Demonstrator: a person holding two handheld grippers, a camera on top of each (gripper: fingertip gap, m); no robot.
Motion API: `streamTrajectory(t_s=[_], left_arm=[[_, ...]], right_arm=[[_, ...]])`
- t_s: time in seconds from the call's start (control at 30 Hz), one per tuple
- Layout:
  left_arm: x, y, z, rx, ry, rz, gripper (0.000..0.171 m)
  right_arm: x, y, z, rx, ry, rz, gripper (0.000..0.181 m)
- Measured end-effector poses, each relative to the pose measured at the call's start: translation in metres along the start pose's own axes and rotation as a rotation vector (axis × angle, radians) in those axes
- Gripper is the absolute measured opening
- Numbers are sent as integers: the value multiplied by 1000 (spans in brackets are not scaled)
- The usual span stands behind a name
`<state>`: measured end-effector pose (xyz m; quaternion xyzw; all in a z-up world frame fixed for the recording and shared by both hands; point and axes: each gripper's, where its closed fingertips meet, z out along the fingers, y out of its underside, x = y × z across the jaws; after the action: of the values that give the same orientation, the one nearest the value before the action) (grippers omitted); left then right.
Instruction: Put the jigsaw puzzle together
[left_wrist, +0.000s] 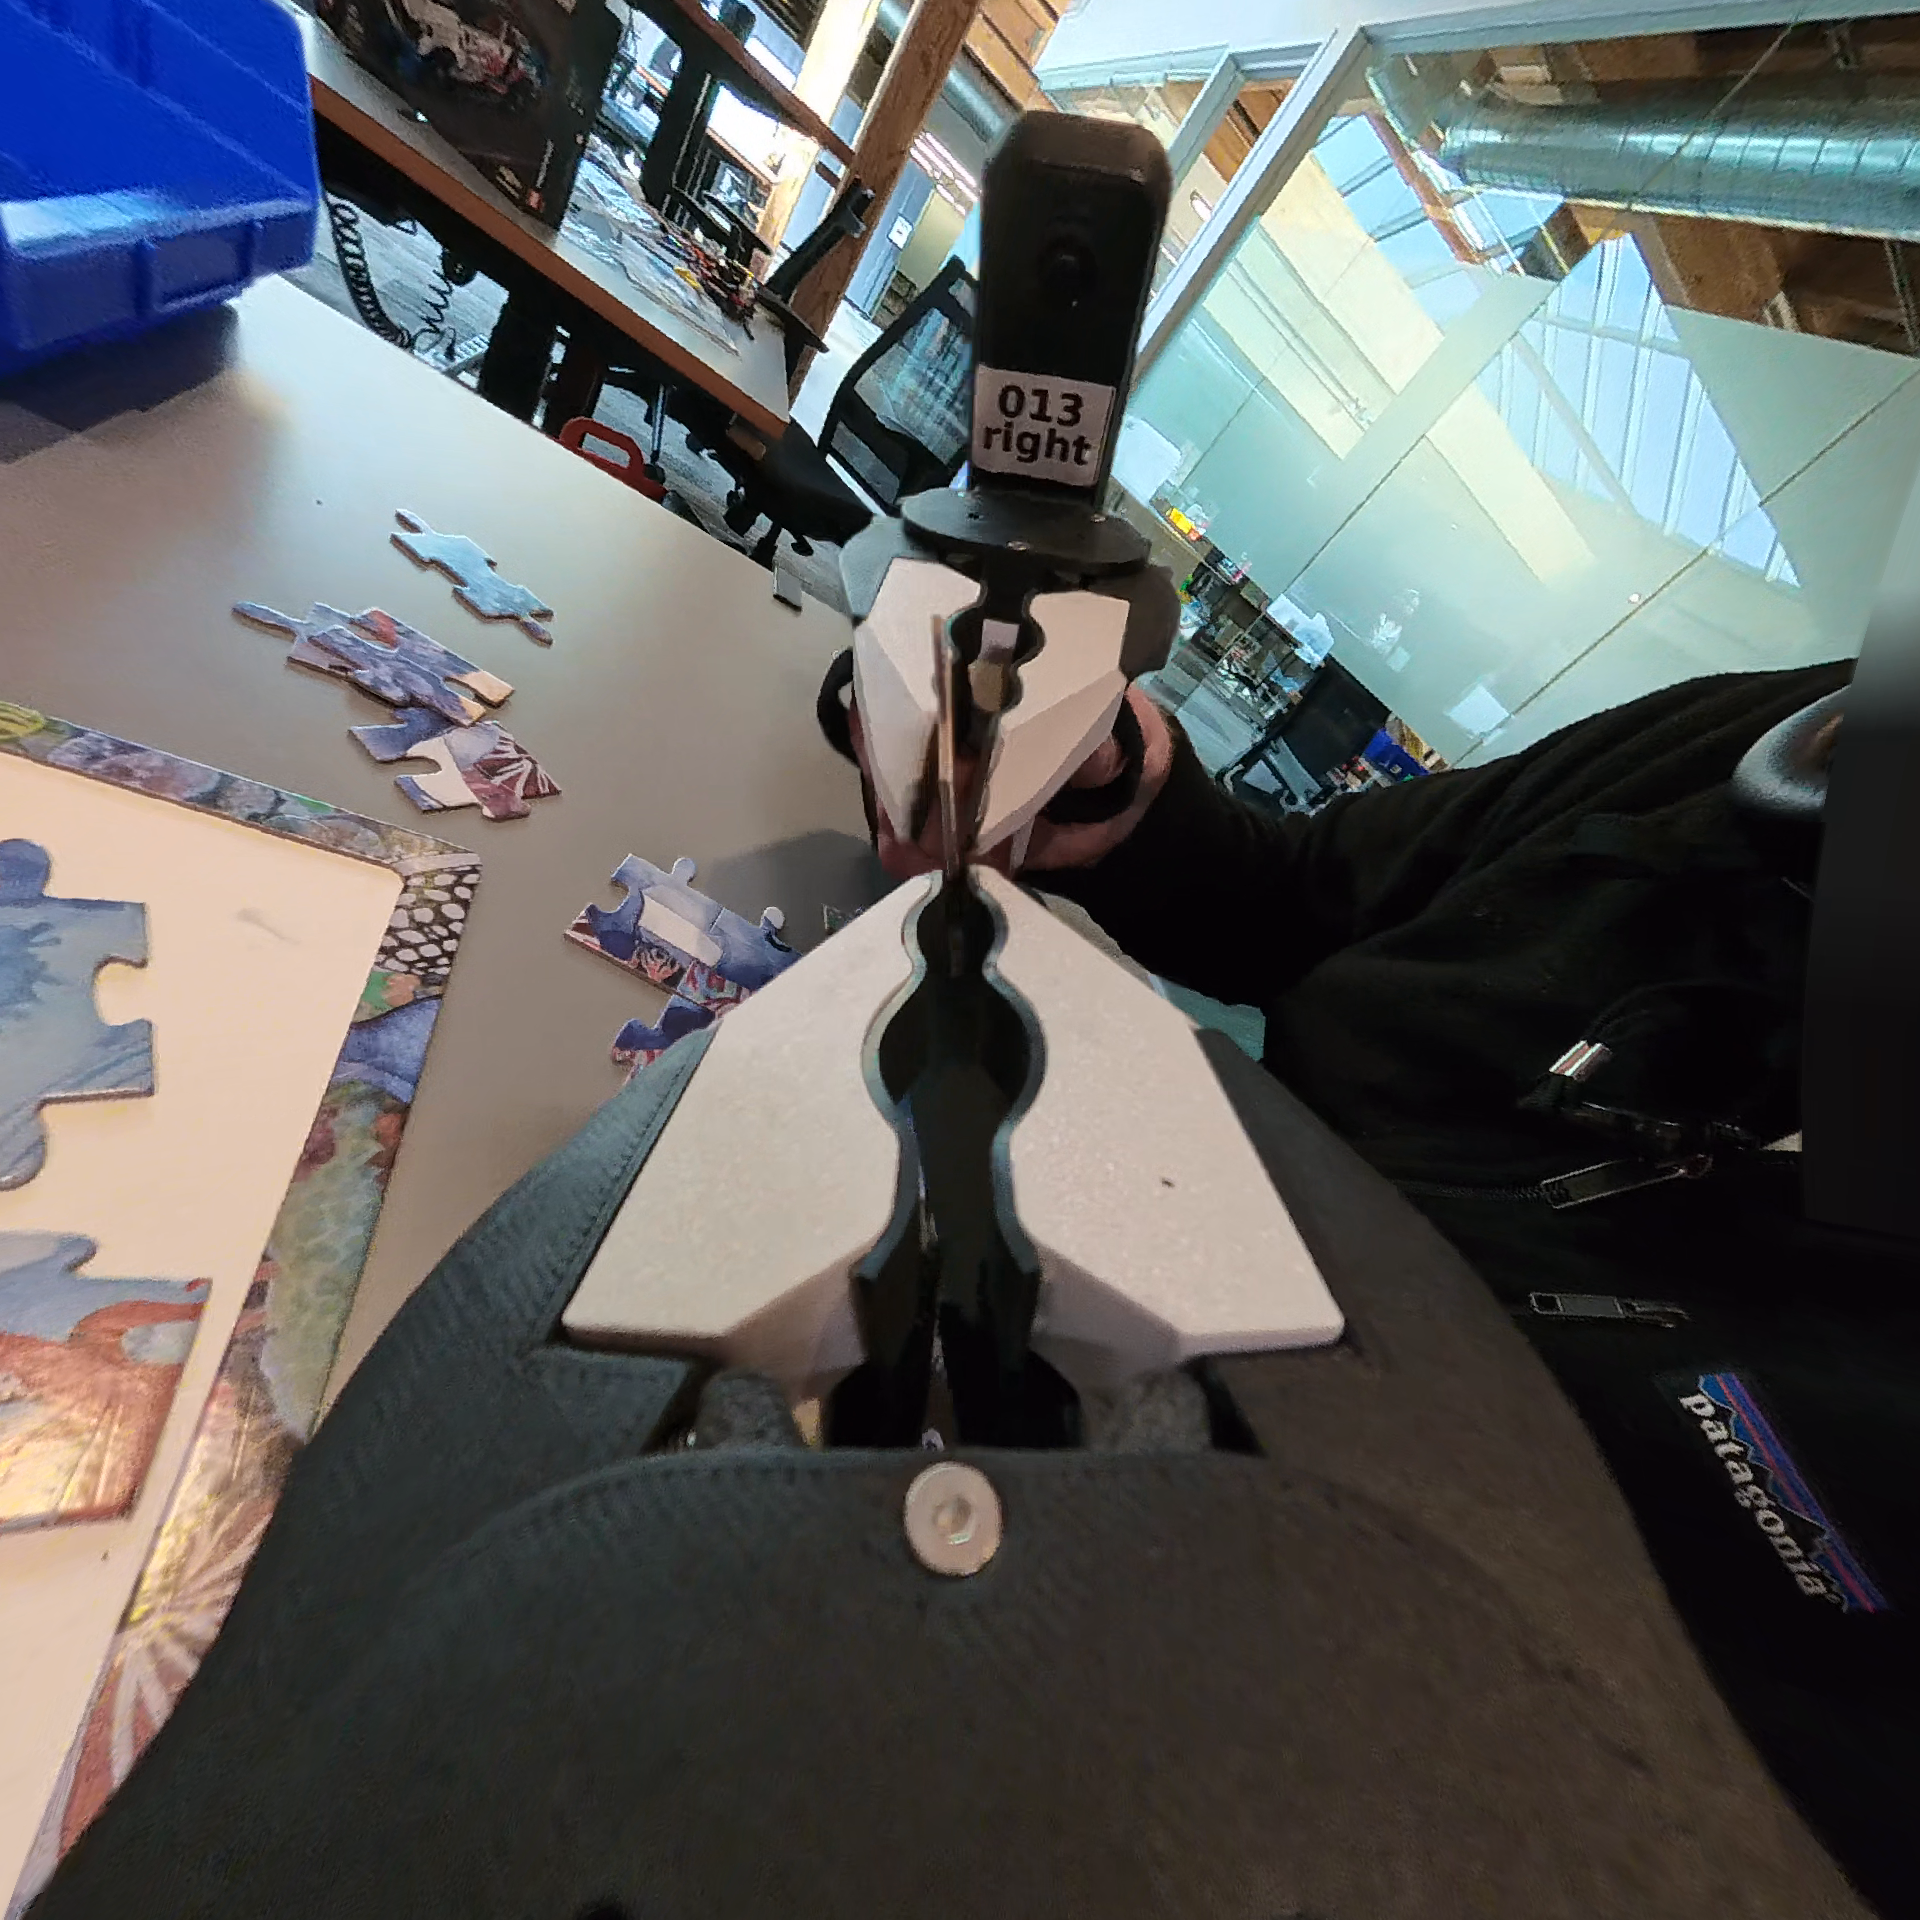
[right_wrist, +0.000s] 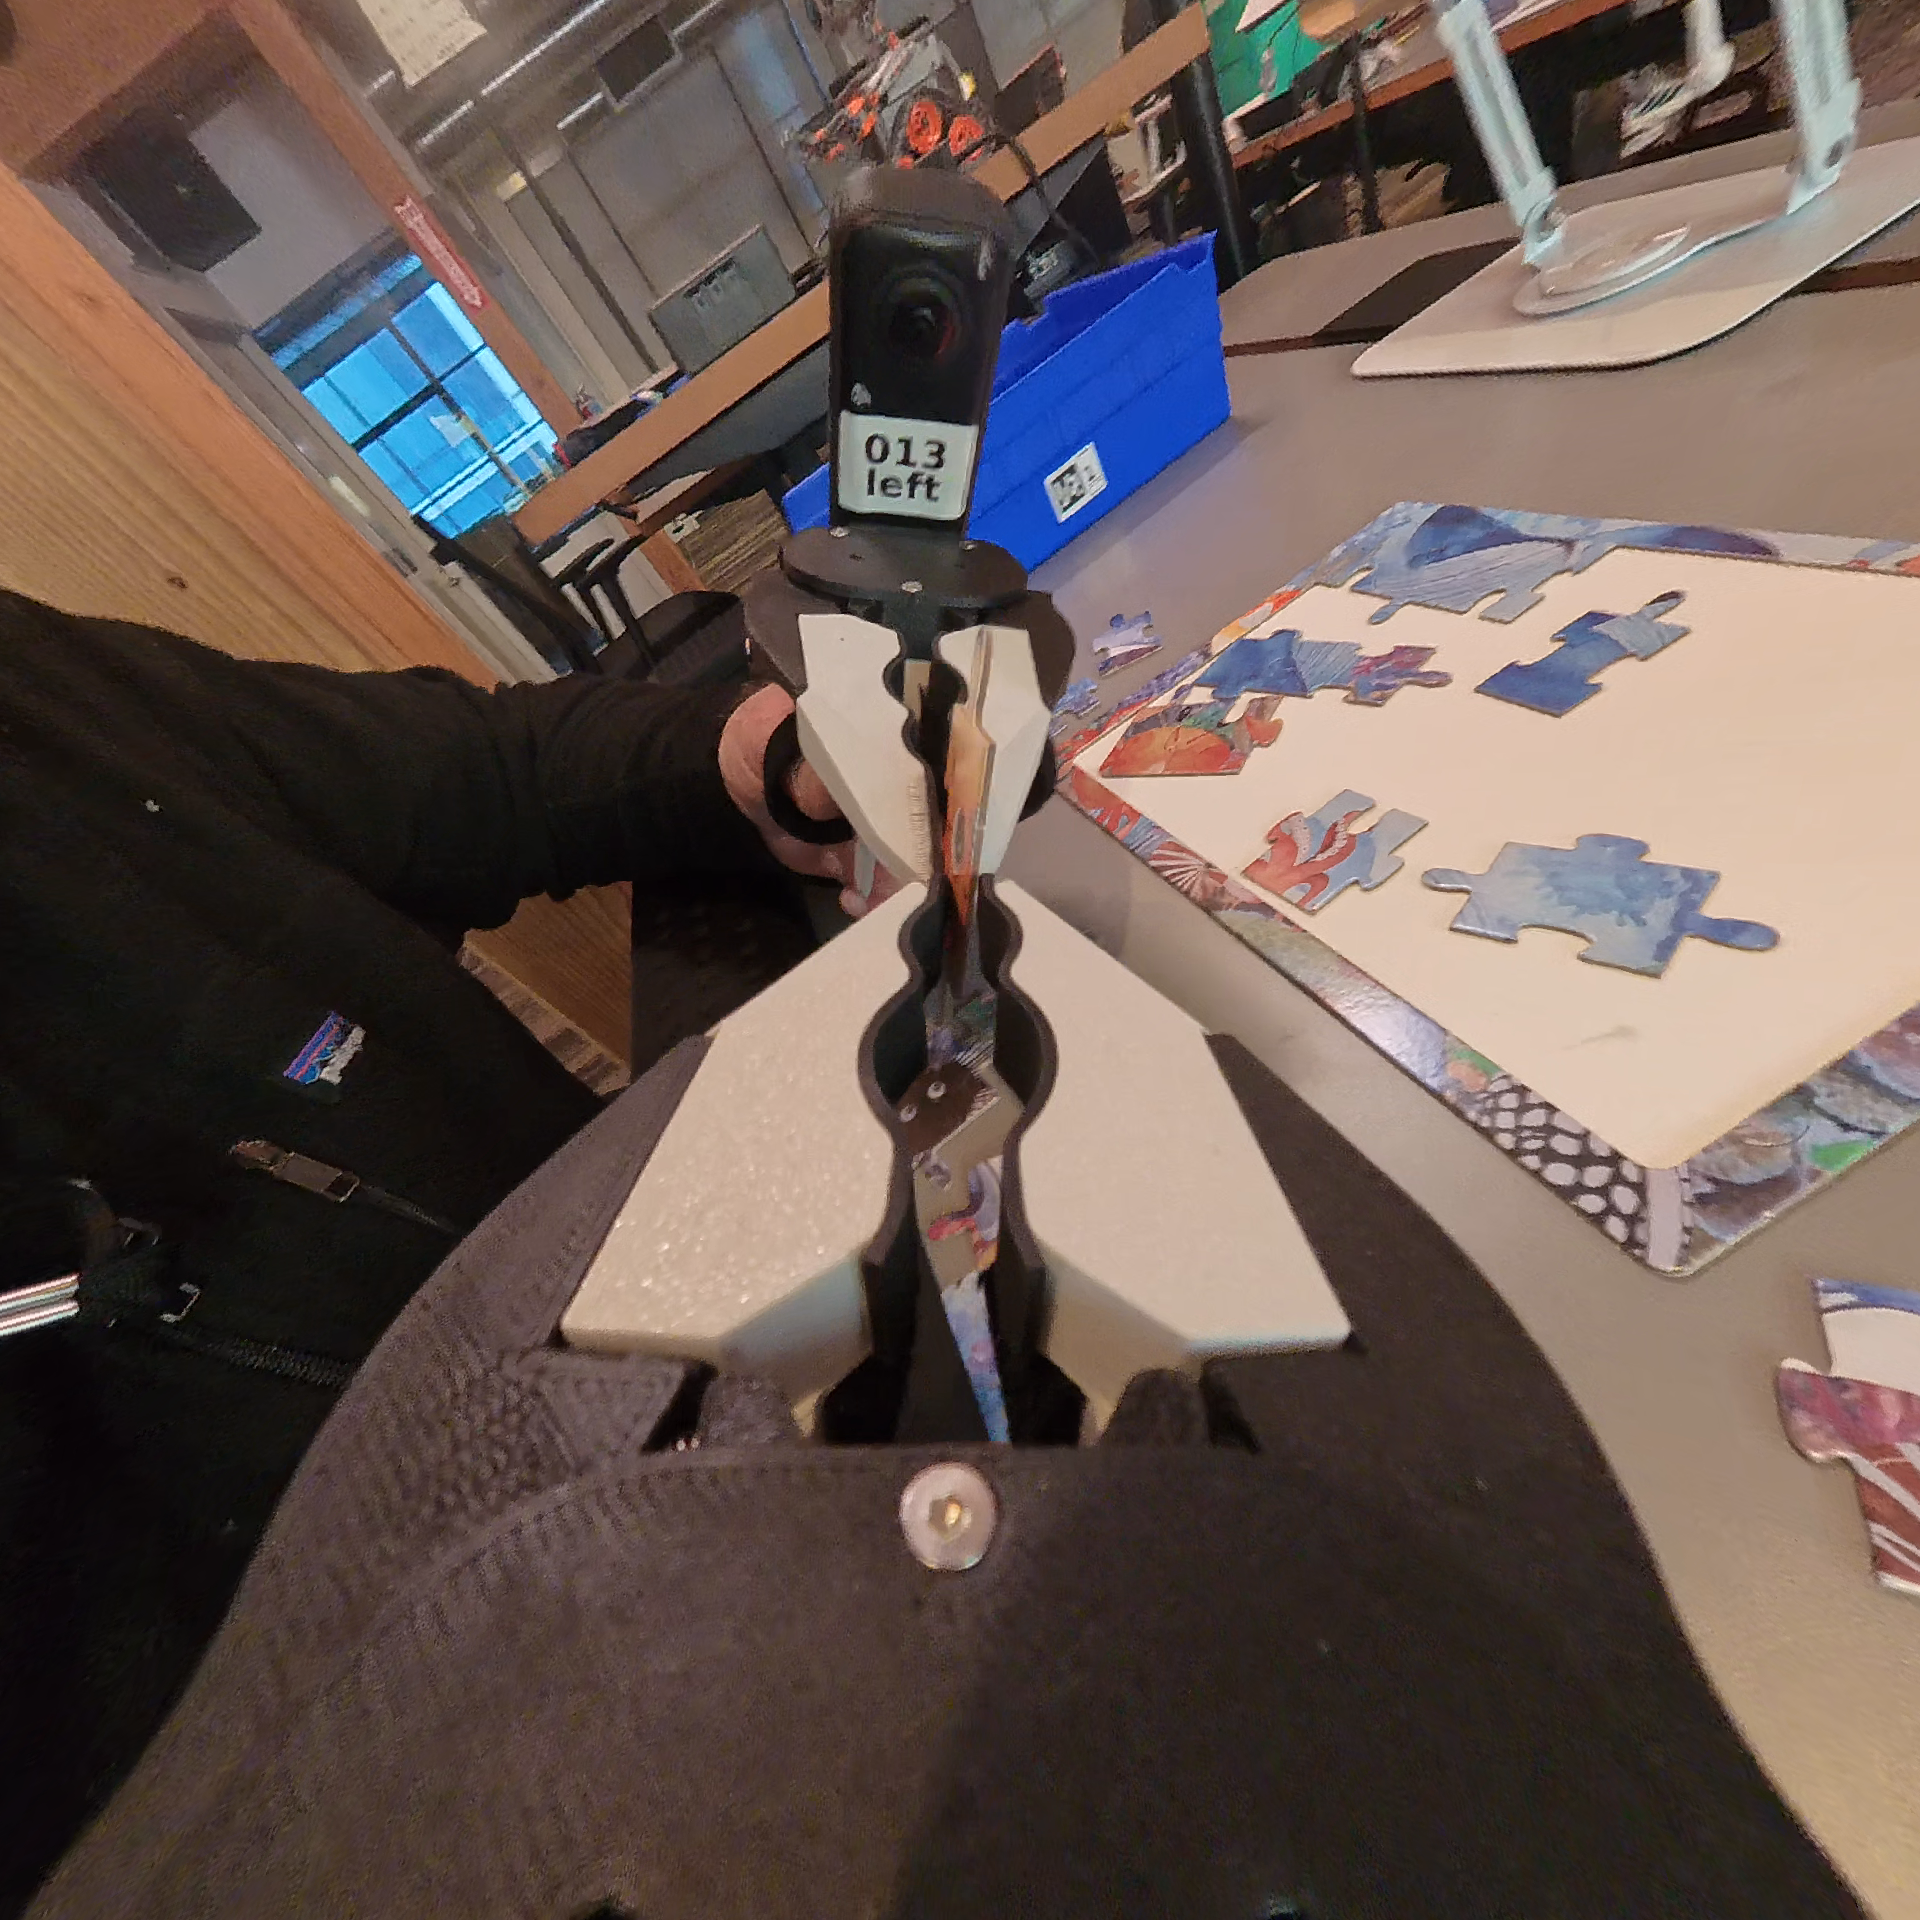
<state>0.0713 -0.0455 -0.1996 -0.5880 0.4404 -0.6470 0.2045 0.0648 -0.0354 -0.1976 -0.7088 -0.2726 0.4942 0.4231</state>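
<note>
In the left wrist view a blue bin (left_wrist: 135, 187) fills the upper left corner, cut off by the frame. Below it, at the left edge, lies the puzzle board (left_wrist: 436, 935) with its patterned border, only partly in view, with a few pieces lying inside it. Loose pieces (left_wrist: 457, 675) are scattered on the grey table (left_wrist: 644, 644) left of centre; those nearest the middle are half hidden behind the left gripper (left_wrist: 951, 883).

That claw is pinched narrow on a puzzle piece (right_wrist: 964, 790), held in the air at centre and seen edge-on. Tip to tip with it, the right gripper (left_wrist: 951, 831) is clamped on it too. Whether they share one piece or two joined ones is hard to make out. A black sleeve (left_wrist: 1455, 883) fills the right side.

In the right wrist view, another piece (right_wrist: 1860, 1434) is cut off at the lower right edge.
</note>
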Motion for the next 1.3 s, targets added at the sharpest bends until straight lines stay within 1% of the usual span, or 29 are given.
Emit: streamTrajectory(t_s=[0.1,0.23,0.3,0.33,0.4,0.53,0.63,0.77,0.93,1.07,1.3], left_arm=[[-7,-1,-4,19,2,-69,0],[-10,5,-2,-5,12,-122,0],[-8,8,0,-29,13,-119,0],[-8,12,1,-50,3,-105,0],[-4,20,2,-108,-6,-67,0],[7,37,2,-217,-15,1,0],[13,48,-1,-280,-25,42,2],[23,64,-10,-336,-19,75,2],[33,78,-24,-407,-57,160,1],[38,84,-34,-428,-93,197,1],[40,87,-49,-439,-139,207,0]], right_arm=[[13,-2,-4,-21,118,-105,22],[21,0,-3,-123,302,-371,41],[20,3,-1,-175,352,-471,39],[18,4,1,-185,349,-480,36],[10,8,4,-187,295,-445,18],[-7,19,6,-182,165,-358,7],[-22,28,8,-164,98,-334,2],[-37,40,17,-155,35,-308,0],[-52,51,31,-176,-29,-314,0],[-60,55,41,-196,-56,-325,0],[-63,53,54,-236,-68,-342,2]])
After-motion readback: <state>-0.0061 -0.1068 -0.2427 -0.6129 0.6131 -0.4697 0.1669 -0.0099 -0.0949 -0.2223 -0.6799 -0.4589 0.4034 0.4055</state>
